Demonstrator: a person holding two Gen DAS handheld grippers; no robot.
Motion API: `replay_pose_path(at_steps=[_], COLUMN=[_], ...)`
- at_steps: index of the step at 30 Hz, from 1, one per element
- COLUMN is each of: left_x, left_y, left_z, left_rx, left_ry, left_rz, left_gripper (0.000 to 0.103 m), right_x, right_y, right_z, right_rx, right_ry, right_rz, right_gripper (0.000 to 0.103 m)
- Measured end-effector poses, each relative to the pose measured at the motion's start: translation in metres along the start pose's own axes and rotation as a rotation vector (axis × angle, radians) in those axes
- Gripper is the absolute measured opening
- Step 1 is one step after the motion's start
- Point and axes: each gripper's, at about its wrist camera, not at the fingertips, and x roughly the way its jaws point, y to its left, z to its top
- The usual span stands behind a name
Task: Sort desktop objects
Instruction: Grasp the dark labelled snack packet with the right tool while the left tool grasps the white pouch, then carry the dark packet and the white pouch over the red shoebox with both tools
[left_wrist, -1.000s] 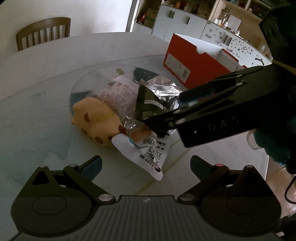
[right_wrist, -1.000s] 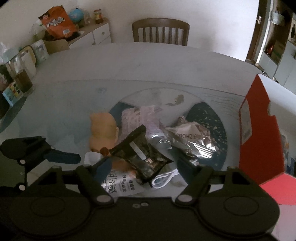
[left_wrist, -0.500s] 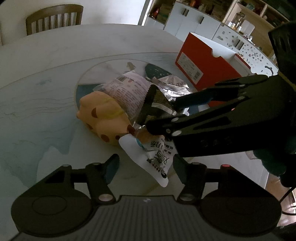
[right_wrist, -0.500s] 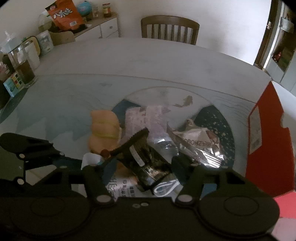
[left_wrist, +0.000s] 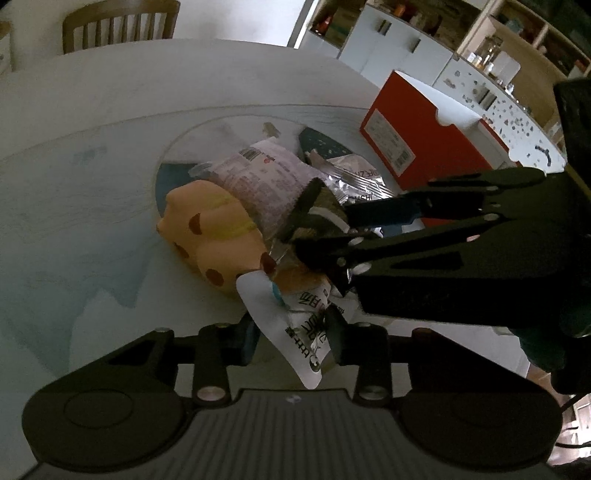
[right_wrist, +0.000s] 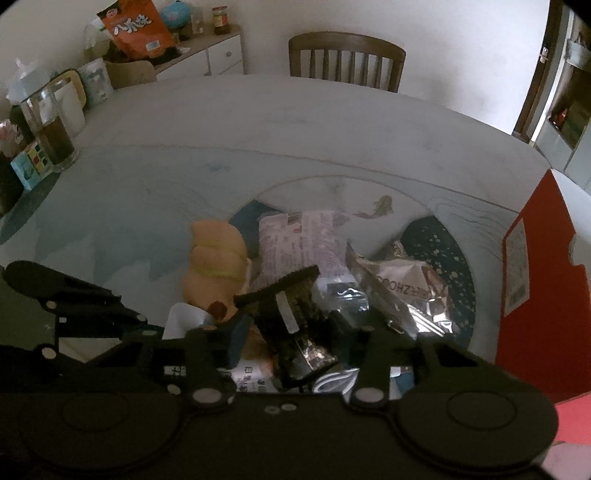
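Closing on the pile mid-bench (right_wrist: 295, 122), left tool (left_wrist: 291, 334) pinches the white packet (left_wrist: 295, 325); right tool (right_wrist: 295, 338) pinches the dark packet (right_wrist: 295, 325). Packets overlap, so lifting may drag the toy (left_wrist: 214, 236) or cable (right_wrist: 334, 382).

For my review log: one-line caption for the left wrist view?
Left gripper closing around a white sachet while right gripper closes around a dark packet.
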Motion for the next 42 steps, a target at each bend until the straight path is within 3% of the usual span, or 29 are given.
replay_pose_path(at_steps=[1, 9, 12, 22, 33, 42], left_x=[0.0, -0.006, -0.009, -0.028, -0.06, -0.087], left_y=[0.0, -0.002, -0.004, -0.009, -0.008, -0.021], left_z=[0.0, -0.001, -0.002, -0.008, -0.024, -0.026], left_rx=[-0.002, -0.007, -0.003, 0.028, 0.04, 0.086], left_ry=[0.0, -0.009, -0.02, -0.051, -0.05, -0.102], left_rz=[-0.001, -0.018, -0.037, -0.044, -0.121, -0.136], left_gripper=[0.035, 0.027, 0.019, 0.018, 0.018, 0.018], right_x=[-0.001, -0.011, -0.016, -0.043, -0.07, -0.096], right_y=[-0.001, -0.005, -0.007, -0.016, -0.022, -0.025], right_z=[0.0, -0.003, -0.004, -0.014, -0.033, -0.036], right_rx=[0.005, 0.017, 0.031, 0.073, 0.13, 0.138], right_ry=[-0.002, -0.011, -0.016, -0.04, -0.036, -0.053], right_rz=[-0.001, -0.001, -0.01, -0.037, -0.027, -0.026], right_gripper=[0.034, 0.03, 0.03, 0.029, 0.03, 0.03])
